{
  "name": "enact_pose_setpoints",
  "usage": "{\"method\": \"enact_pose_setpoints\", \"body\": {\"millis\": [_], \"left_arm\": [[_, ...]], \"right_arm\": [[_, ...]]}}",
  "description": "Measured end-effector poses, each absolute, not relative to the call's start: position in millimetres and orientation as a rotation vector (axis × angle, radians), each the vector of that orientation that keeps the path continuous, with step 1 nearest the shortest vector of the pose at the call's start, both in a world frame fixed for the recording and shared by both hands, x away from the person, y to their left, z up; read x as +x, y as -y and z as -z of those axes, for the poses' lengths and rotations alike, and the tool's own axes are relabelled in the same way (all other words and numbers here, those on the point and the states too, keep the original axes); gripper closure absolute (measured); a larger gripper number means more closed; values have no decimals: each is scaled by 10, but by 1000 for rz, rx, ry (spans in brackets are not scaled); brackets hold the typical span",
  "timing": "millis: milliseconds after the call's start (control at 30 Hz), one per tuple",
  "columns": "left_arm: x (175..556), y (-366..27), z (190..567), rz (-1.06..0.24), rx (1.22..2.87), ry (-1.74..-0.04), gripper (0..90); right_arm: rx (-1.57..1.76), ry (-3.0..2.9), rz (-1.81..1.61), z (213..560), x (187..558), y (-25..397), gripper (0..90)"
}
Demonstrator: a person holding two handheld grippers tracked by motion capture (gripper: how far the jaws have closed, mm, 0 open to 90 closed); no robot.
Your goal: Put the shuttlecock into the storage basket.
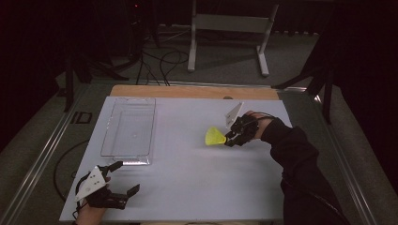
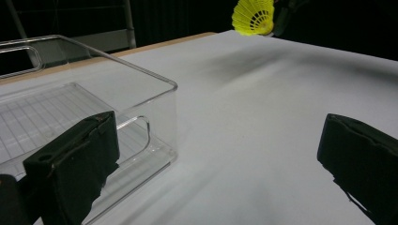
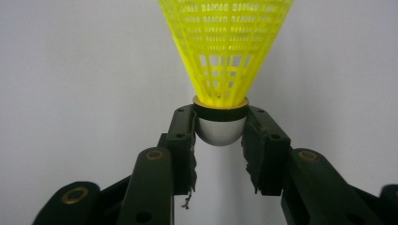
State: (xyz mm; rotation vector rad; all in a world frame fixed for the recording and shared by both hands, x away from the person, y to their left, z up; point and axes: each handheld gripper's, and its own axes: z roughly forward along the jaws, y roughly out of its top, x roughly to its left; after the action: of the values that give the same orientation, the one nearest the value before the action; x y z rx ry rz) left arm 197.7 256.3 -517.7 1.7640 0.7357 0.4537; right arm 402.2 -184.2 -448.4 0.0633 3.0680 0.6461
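Note:
A yellow plastic shuttlecock (image 1: pixel 215 137) is held above the white table at centre right. My right gripper (image 1: pixel 230 139) is shut on its white cork head (image 3: pixel 219 131), with the skirt (image 3: pixel 225 47) pointing away from the jaws toward the table's left. The shuttlecock (image 2: pixel 254 17) also appears far off in the left gripper view. My left gripper (image 1: pixel 126 177) rests near the front left corner, open and holding nothing, its jaws wide apart. A clear plastic bin (image 1: pixel 109 140) stands empty on the left side, just beyond the left gripper.
The white table sheet (image 1: pixel 187 187) covers most of the surface, with a wooden strip (image 1: pixel 192 92) along the far edge. Beyond the table stand a white metal frame (image 1: pixel 230 28) and floor cables (image 1: pixel 159 65). The bin's near wall (image 2: pixel 155 126) lies close to my left jaw.

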Motion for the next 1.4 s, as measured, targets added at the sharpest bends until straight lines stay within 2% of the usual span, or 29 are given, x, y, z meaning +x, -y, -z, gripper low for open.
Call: {"method": "enact_pose_setpoints", "body": {"millis": [533,800,1100,1400], "left_arm": [[2049,-2322,4889,-410,1890,-725,4],[2211,-2147,4620,-318,1964,-725,4],[2415,-2015,4368,-282,1998,-831,4],[2676,-1812,4151,-123,2035,-908,4]], "right_arm": [[-68,-3067,-905,4459,3704,1866,657],[-62,-3085,-967,4517,3606,1873,657],[-40,-3073,-958,4518,3519,1907,657],[-57,-3056,-968,4482,3463,1947,657]]}}
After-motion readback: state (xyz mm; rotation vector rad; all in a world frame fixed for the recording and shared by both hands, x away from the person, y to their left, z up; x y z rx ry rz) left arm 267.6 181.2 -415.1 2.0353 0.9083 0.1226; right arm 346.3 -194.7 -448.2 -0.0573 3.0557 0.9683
